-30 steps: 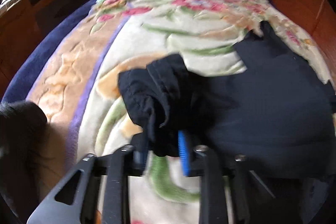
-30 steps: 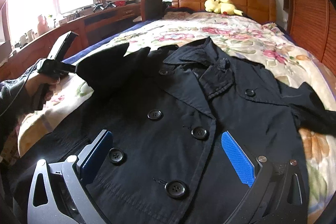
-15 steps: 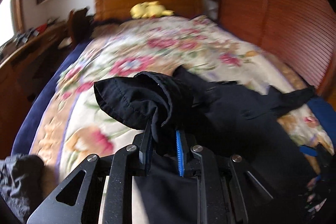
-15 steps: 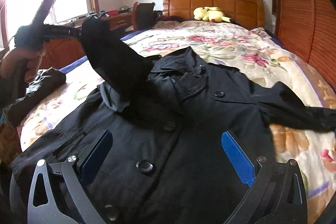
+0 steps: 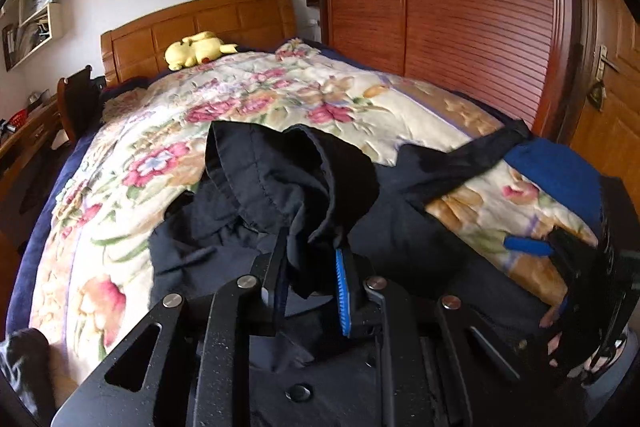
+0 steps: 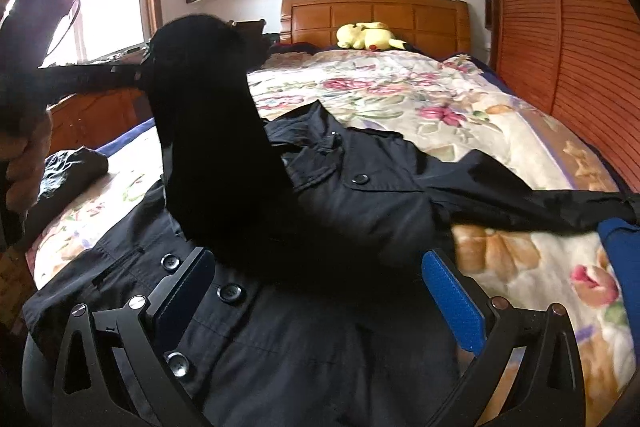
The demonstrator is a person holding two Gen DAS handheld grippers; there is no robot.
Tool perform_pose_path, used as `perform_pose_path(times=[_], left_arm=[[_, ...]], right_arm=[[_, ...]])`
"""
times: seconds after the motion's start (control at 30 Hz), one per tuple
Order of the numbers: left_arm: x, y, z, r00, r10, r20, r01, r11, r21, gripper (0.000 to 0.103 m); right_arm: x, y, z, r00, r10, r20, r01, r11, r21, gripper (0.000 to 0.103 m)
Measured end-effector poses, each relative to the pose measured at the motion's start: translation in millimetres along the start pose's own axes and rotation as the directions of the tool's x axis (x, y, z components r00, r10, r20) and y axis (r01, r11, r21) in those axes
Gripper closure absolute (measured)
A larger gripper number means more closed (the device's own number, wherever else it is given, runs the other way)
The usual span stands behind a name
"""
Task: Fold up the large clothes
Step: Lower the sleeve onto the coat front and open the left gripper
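A black double-breasted coat (image 6: 320, 339) lies front up on the flowered bedspread (image 6: 400, 95). My left gripper (image 5: 310, 267) is shut on the cuff of the coat's left sleeve (image 5: 280, 171) and holds it raised above the coat's body. In the right wrist view that sleeve (image 6: 216, 147) arches up from the coat to the left gripper (image 6: 132, 77) at the upper left. My right gripper (image 6: 320, 291) is open and empty, low over the coat's buttoned front. The other sleeve (image 6: 540, 199) lies stretched out to the right.
A yellow plush toy (image 6: 366, 35) lies by the wooden headboard (image 6: 372, 15). A slatted wooden wardrobe (image 5: 460, 7) lines the right side. A dark crumpled garment (image 6: 72, 171) sits at the bed's left edge. A desk (image 5: 24, 139) stands left of the bed.
My left gripper has carried the sleeve cuff up and rightward, over the coat's body. The right gripper has stayed open and shifted slightly along the coat front.
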State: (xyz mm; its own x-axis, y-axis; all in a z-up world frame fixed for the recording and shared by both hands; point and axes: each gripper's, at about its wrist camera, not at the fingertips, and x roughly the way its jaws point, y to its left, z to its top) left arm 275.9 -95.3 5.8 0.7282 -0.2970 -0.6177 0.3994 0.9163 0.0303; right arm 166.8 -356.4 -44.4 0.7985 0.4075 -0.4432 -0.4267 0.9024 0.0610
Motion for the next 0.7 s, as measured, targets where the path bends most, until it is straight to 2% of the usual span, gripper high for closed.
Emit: perform_pose_path(times=[0.13,0.27,0.43,0.5,0.53,0.57,0.7], left_arm=[[2,-13,-12,0.999,-0.016,-0.031,0.016,1.0,-0.001,0.078],[-5,-20,-25,0.999,-0.035,-0.032,0.035,0.999,-0.008,0.066],[-23,-24,-40,0.996,-0.081,-0.04,0.081,0.997,-0.011,0.06],[-34,-24,-46,0.996,-0.084,-0.033,0.084,0.996,-0.008,0.049],[-42,-24,-49,0.996,-0.088,-0.027,0.087,0.996,-0.009,0.039],[-47,-24,-52,0.996,-0.091,-0.022,0.091,0.996,-0.009,0.034],[-73,-21,-61,0.997,-0.073,0.006,0.073,0.997,-0.012,0.03]], right_arm=[[-10,-5,-1,1.0,-0.017,0.005,0.017,1.0,0.007,0.0],[-17,-8,-1,0.999,-0.03,0.01,0.03,0.999,0.017,0.0],[-18,-7,1,0.999,-0.038,0.02,0.038,0.999,0.028,0.0],[-16,-8,1,0.999,-0.04,0.022,0.039,0.999,0.031,0.0],[-14,-8,1,0.999,-0.044,0.016,0.043,0.998,0.034,0.0],[-11,-9,2,0.999,-0.042,0.014,0.042,0.998,0.038,0.0],[-9,-8,6,0.999,-0.035,0.015,0.035,0.998,0.047,0.0]])
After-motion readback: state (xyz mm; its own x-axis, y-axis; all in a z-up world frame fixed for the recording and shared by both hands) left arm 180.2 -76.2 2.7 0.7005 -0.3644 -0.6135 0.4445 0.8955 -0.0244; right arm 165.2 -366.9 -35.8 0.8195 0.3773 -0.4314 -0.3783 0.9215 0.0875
